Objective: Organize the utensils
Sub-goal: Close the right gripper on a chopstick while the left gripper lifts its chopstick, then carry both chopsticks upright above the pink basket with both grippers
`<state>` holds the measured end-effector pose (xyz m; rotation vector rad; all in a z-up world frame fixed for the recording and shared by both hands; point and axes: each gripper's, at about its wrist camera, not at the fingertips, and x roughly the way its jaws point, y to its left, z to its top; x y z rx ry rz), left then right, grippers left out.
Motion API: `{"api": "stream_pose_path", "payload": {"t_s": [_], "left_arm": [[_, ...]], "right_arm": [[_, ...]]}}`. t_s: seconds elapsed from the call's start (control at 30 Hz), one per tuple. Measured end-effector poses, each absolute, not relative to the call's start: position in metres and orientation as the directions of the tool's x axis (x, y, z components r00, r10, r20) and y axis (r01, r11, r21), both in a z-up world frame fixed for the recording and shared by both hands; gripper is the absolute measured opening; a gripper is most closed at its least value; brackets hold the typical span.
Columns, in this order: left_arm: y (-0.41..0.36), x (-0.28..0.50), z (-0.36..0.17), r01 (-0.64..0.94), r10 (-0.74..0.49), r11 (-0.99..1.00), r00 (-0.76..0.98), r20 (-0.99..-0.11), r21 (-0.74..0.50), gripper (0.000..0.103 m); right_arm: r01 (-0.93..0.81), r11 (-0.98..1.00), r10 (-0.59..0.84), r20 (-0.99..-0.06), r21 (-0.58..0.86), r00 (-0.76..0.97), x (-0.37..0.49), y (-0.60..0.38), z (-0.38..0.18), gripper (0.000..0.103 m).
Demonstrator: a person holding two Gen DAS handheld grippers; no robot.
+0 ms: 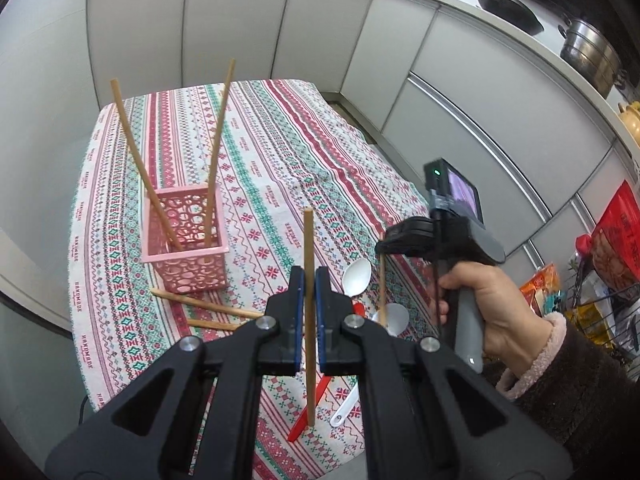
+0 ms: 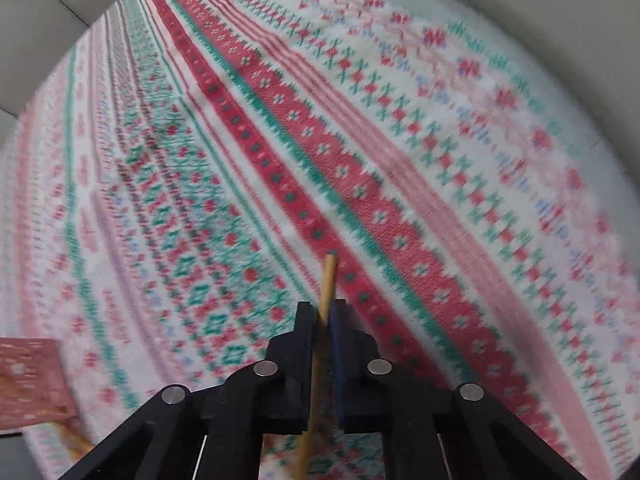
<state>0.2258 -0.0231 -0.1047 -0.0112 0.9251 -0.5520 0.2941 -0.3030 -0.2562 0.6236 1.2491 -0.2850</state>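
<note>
My left gripper [image 1: 309, 280] is shut on a wooden chopstick [image 1: 308, 256] and holds it upright above the table. My right gripper [image 2: 323, 312] is shut on another chopstick [image 2: 328, 284]; in the left wrist view the right gripper [image 1: 382, 250] is held to the right with that chopstick [image 1: 382, 292] hanging down. A pink perforated basket [image 1: 188, 240] stands left of centre with two chopsticks [image 1: 140, 164] leaning in it; its corner shows blurred in the right wrist view [image 2: 32, 384]. Two chopsticks [image 1: 204, 302] lie in front of the basket.
White spoons [image 1: 357, 276] and a red utensil [image 1: 308, 412] lie on the patterned tablecloth [image 1: 280, 152] near my grippers. Grey cabinets surround the table. A counter at right holds a pan [image 1: 508, 4] and a steel pot [image 1: 592, 54]. Snack bags [image 1: 616, 236] sit at far right.
</note>
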Motion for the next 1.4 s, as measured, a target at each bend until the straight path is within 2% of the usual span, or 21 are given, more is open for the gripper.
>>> {"api": "stream_pose_path", "payload": {"t_s": [0.13, 0.5, 0.77, 0.97, 1.13, 1.4], "left_arm": [[-0.014, 0.228, -0.1, 0.415, -0.455, 0.872, 0.497, -0.739, -0.258, 0.006], [0.013, 0.22, -0.066, 0.368, -0.438, 0.895, 0.618, -0.653, -0.252, 0.006], [0.037, 0.205, -0.023, 0.318, -0.401, 0.916, 0.76, -0.511, -0.246, 0.006], [0.049, 0.201, -0.001, 0.241, -0.309, 0.947, 0.866, -0.394, -0.214, 0.006], [0.05, 0.217, -0.004, 0.193, -0.259, 0.96, 0.886, -0.385, -0.203, 0.006], [0.048, 0.247, -0.026, 0.157, -0.213, 0.973, 0.89, -0.403, -0.168, 0.006]], "right_arm": [[0.516, 0.77, 0.219, -0.915, 0.375, 0.339, 0.284, -0.309, -0.251, 0.005], [0.367, 0.791, 0.268, -0.816, 0.489, 0.512, 0.252, -0.31, -0.173, 0.005], [0.212, 0.819, 0.268, -0.682, 0.533, 0.68, 0.232, -0.285, -0.094, 0.005], [0.1, 0.857, 0.23, -0.548, 0.505, 0.804, 0.217, -0.265, -0.035, 0.005], [0.021, 0.874, 0.225, -0.445, 0.485, 0.867, 0.215, -0.25, -0.007, 0.005], [-0.046, 0.858, 0.275, -0.383, 0.511, 0.882, 0.229, -0.234, -0.005, 0.005]]}}
